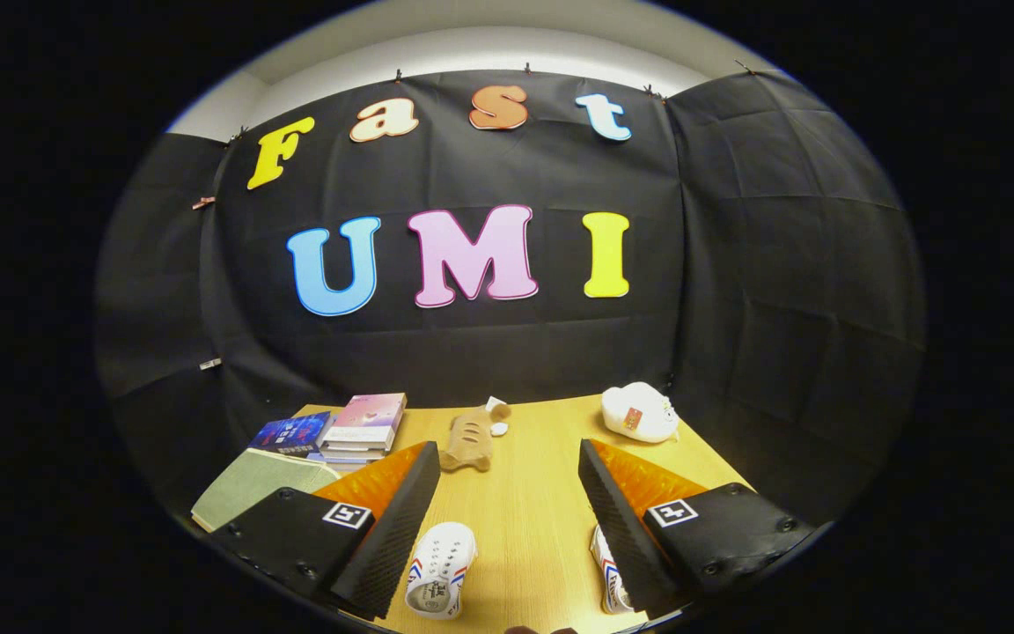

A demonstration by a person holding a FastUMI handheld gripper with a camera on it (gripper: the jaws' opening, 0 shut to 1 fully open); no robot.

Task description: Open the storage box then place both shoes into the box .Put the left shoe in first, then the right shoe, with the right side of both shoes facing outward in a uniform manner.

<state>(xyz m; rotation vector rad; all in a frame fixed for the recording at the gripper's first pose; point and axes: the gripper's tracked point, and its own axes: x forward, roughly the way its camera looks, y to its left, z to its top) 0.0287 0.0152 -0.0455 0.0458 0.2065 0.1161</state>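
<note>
My gripper [507,493] hangs open above the wooden table [533,511], nothing between its black fingers [401,519]. Two small white shoes with red and blue stripes lie below the fingers at the table's near edge. One shoe [439,570] lies just inside the left finger, its perforated toe showing. The other shoe [613,572] is partly hidden under the right finger.
Beyond the fingers lie a tan plush toy [470,440] at mid-table and a white plush toy [639,412] at the far right. A stack of books [366,427], a blue book [291,434] and a green book [252,484] sit on the left side.
</note>
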